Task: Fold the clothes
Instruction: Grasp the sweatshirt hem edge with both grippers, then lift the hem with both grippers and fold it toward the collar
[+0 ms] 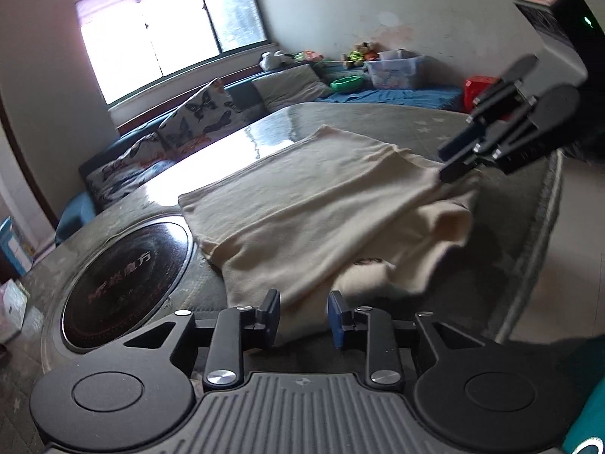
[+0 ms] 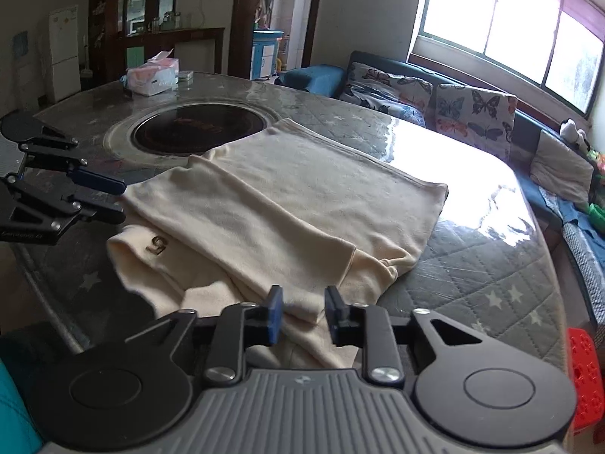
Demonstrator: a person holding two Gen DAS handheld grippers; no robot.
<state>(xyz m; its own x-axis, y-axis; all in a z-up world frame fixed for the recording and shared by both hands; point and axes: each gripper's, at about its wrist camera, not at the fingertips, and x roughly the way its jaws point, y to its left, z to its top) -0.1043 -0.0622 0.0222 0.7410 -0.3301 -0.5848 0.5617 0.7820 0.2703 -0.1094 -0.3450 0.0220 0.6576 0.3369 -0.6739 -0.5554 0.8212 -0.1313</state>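
Note:
A cream garment (image 1: 302, 204) lies partly folded on the round grey table (image 1: 370, 117); it also shows in the right wrist view (image 2: 295, 196), with a small printed mark (image 2: 158, 246) on its lower layer. My left gripper (image 1: 304, 316) is open just above the garment's near edge, and shows from the side in the right wrist view (image 2: 113, 198). My right gripper (image 2: 304, 312) is open over the garment's near folded corner, and it shows in the left wrist view (image 1: 450, 162) at the garment's right edge. Neither holds cloth.
A black round hotplate (image 1: 124, 268) is set in the table beside the garment (image 2: 200, 126). A tissue box (image 2: 153, 75) stands at the table's far side. A sofa with butterfly cushions (image 2: 453, 109) runs along the window wall. A red stool (image 2: 584, 370) is at the right.

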